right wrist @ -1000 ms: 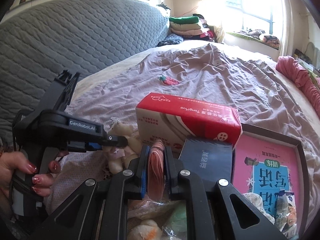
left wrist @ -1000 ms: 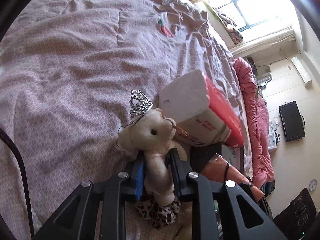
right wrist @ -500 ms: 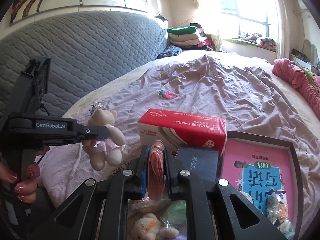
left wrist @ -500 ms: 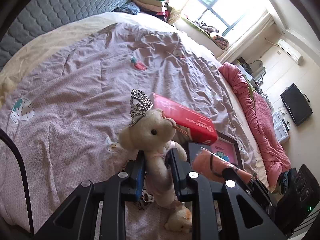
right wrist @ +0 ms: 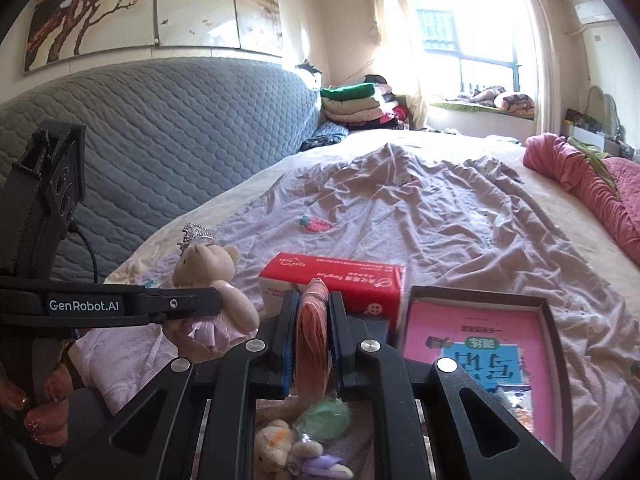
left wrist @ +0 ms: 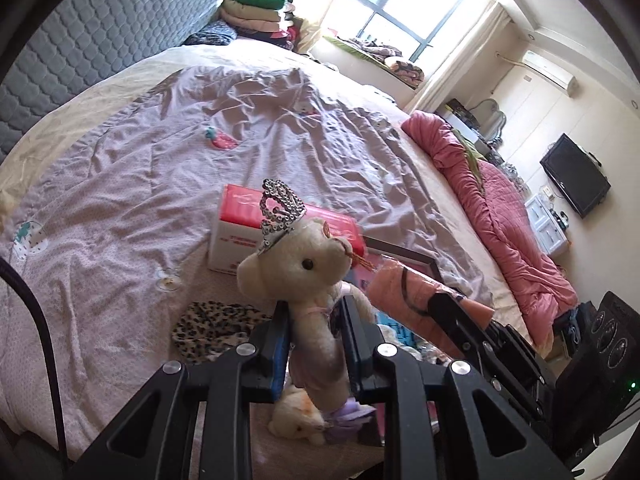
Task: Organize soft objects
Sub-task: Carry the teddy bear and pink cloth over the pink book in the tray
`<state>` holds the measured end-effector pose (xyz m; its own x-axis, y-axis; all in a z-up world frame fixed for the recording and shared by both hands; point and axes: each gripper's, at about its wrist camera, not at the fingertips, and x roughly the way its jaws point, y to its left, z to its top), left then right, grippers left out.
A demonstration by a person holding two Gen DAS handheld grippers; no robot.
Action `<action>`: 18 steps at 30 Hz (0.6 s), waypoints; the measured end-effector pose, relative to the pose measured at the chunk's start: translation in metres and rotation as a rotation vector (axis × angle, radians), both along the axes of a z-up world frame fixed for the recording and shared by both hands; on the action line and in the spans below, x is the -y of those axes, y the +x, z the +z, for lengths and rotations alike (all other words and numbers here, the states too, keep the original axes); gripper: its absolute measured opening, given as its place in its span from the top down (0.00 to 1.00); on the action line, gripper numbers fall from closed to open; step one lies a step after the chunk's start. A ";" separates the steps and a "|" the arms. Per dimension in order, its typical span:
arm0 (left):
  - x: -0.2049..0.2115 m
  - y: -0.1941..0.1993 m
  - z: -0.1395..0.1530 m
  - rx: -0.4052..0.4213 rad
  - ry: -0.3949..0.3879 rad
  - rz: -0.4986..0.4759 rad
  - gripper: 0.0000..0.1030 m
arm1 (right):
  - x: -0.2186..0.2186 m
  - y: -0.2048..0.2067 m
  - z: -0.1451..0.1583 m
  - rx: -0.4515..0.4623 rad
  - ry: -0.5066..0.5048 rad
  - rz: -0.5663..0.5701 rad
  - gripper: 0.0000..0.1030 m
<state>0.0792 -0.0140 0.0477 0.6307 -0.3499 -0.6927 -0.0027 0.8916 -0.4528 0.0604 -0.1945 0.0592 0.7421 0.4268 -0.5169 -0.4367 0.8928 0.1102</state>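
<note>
My left gripper (left wrist: 314, 312) is shut on a cream teddy bear (left wrist: 298, 268) with a silver tiara, held up above the bed; the bear also shows in the right wrist view (right wrist: 210, 280). My right gripper (right wrist: 314, 312) is shut on a salmon-pink soft cloth item (right wrist: 313, 336), which also shows in the left wrist view (left wrist: 404, 300). Below lie a small cream plush (right wrist: 276, 446) with a purple piece, a green soft item (right wrist: 326, 420) and a leopard-print cloth (left wrist: 212, 328).
A red and white tissue box (right wrist: 336, 284) lies on the lilac quilt (right wrist: 420, 216). A dark tray (right wrist: 556, 320) holds a pink book. A grey headboard (right wrist: 160, 132), folded clothes (right wrist: 356, 102) and a rolled pink blanket (left wrist: 492, 208) border the bed.
Both grippers rose higher above the bed with their loads. The tissue box and tray now look farther below, and more of the room shows.
</note>
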 end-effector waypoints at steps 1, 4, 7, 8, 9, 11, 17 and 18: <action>0.006 -0.001 0.002 0.005 0.002 -0.012 0.77 | 0.005 -0.003 0.002 0.008 -0.002 -0.010 0.86; 0.024 -0.004 0.009 0.020 0.012 -0.045 0.76 | 0.020 -0.008 0.009 0.022 0.006 -0.037 0.86; 0.039 -0.006 0.016 0.034 0.022 -0.073 0.76 | 0.036 -0.012 0.014 0.033 0.012 -0.068 0.86; 0.044 -0.006 0.019 0.040 0.025 -0.081 0.76 | 0.040 -0.012 0.015 0.036 0.012 -0.076 0.86; 0.048 -0.007 0.021 0.045 0.029 -0.087 0.76 | 0.046 -0.014 0.018 0.041 0.013 -0.090 0.86; 0.057 -0.008 0.026 0.054 0.031 -0.108 0.76 | 0.056 -0.014 0.020 0.046 0.020 -0.110 0.86; 0.074 -0.010 0.032 0.070 0.040 -0.142 0.76 | 0.076 -0.016 0.025 0.059 0.026 -0.156 0.86; 0.076 -0.010 0.032 0.070 0.039 -0.143 0.76 | 0.080 -0.017 0.026 0.063 0.025 -0.164 0.86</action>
